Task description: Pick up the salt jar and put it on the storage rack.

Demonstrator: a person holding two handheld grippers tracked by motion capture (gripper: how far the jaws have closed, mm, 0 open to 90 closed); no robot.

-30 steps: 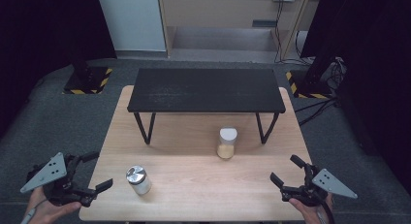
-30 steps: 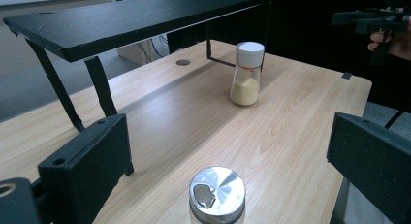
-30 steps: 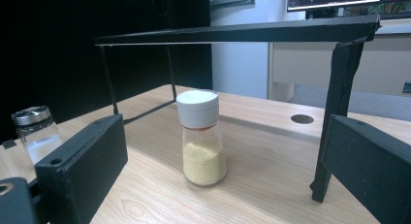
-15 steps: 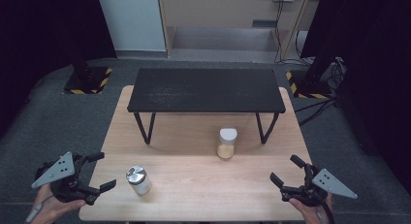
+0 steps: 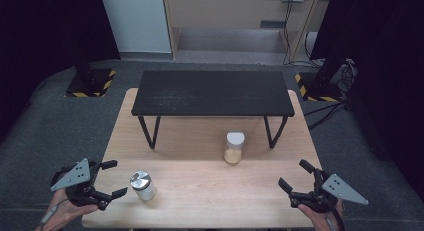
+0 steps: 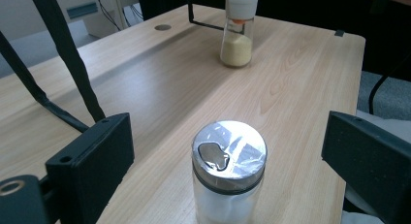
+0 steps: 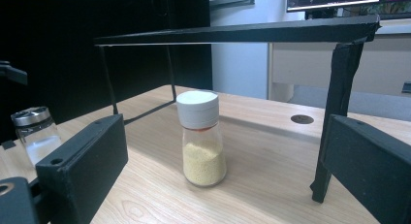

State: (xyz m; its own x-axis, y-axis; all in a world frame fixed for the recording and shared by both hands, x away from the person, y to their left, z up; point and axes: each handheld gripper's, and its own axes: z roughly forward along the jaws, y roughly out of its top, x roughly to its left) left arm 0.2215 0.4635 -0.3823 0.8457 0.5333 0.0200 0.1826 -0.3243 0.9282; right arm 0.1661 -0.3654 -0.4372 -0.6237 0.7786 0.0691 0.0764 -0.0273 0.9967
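A glass jar with a silver lid [image 5: 143,185] and white contents stands near the front left of the wooden table [image 5: 200,206]. My left gripper [image 5: 115,178] is open just left of it, level with it. In the left gripper view the jar [image 6: 229,170] sits between the spread jaws, untouched. A white-capped shaker [image 5: 234,147] holding yellow granules stands mid-table, in front of the black shelf [image 5: 212,93]. My right gripper [image 5: 293,173] is open at the front right and empty. It faces the shaker [image 7: 201,136] from a distance.
The black shelf stands on thin legs [image 5: 149,132] across the back half of the table, with a gap beneath it. One leg [image 7: 334,117] rises close to my right jaw. Grey carpet surrounds the table. Cables [image 5: 325,108] lie on the floor at the right.
My left gripper has moved right and slightly forward, closing in on the silver-lidded jar. The right gripper and both containers have stayed put.
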